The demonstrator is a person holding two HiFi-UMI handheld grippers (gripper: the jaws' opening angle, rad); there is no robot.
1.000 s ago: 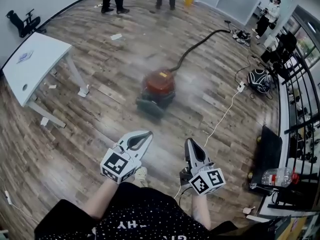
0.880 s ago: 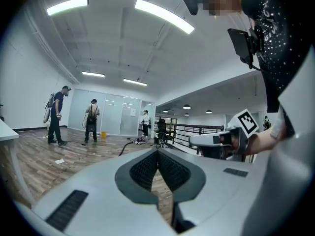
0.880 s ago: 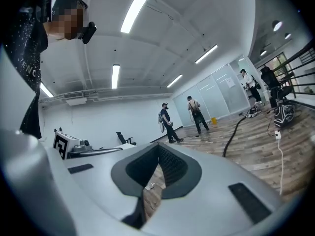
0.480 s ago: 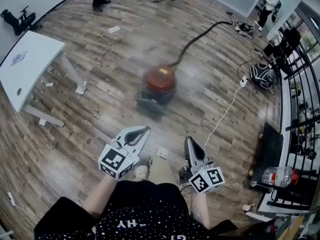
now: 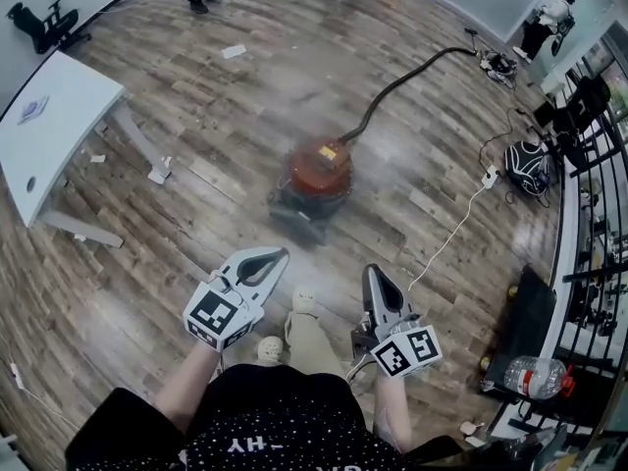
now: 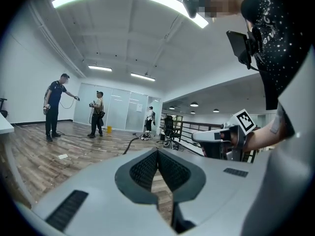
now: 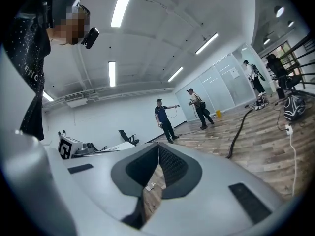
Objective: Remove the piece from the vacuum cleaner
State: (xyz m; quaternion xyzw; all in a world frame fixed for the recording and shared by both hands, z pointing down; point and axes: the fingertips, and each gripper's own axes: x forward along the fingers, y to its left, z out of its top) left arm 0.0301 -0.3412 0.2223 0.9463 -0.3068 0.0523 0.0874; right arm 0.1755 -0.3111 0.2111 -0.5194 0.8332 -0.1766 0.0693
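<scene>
Presently, two grippers are in view and both are empty. The left gripper (image 5: 278, 254) has its jaws fully together, ribbed pads meeting along one line with nothing between them. The right gripper (image 5: 372, 274) is likewise closed on nothing. Both point forward over the wooden floor (image 5: 196, 263), side by side and apart from each other.

One vacuum cleaner (image 5: 316, 177) stands on the floor ahead of the grippers, well apart from both. It is a red canister on a dark base, with a yellow label on top. One black hose (image 5: 397, 81) leaves its far side and runs away toward the upper right of the head view. Neither gripper touches the canister or the hose.

Other items, counted:
- One white table (image 5: 54, 116) at the left, with at least three paper scraps (image 5: 158, 175) on the floor near it.
- One white cable (image 5: 446, 238) on the floor to the right of the canister.
- One water bottle (image 5: 535, 376) lying at the lower right (beside the black railing).
- One office chair (image 5: 44, 27) at the far left wall.
- Three people (image 6: 53, 108) standing at the far end of the room.
</scene>
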